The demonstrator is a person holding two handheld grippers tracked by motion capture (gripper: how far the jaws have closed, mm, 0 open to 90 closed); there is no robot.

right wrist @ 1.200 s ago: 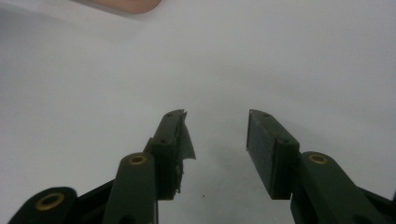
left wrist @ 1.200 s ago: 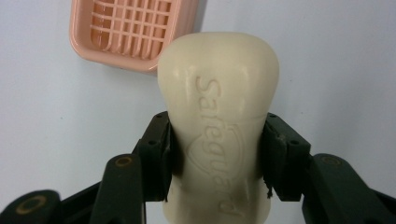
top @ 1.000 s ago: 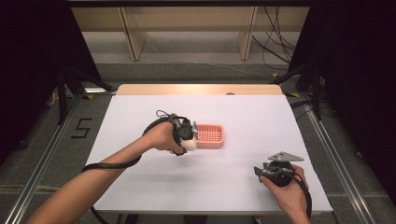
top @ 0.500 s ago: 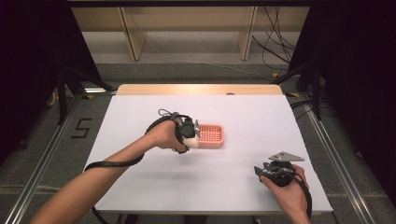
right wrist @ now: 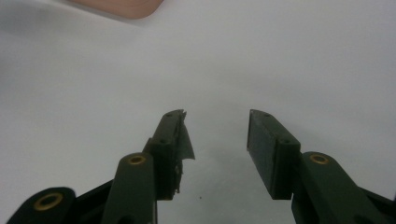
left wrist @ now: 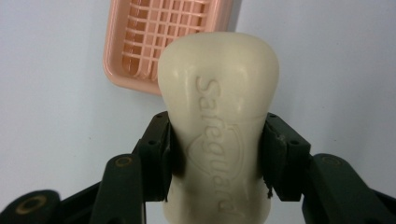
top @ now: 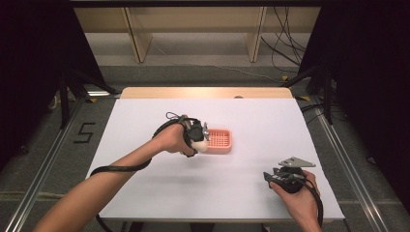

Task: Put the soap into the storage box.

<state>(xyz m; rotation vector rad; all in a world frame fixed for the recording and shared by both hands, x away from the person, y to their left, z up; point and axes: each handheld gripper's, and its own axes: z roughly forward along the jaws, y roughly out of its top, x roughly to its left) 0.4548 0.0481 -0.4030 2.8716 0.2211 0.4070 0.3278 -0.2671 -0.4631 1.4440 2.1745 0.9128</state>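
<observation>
jaws of left gripper keep soap clamped, closer to pink tray.

- The table spans the middle of the high view; the soap dish lies on it near its centre
- The left gripper sits just left of the dish, at its left edge; the bar of soap is clamped between its jaws, its far end overlapping the near corner of the dish in the left gripper view
- The right gripper is near the table's front right corner, well apart from the dish; its jaws stand apart over bare table; a corner of the dish lies far ahead to its left
</observation>
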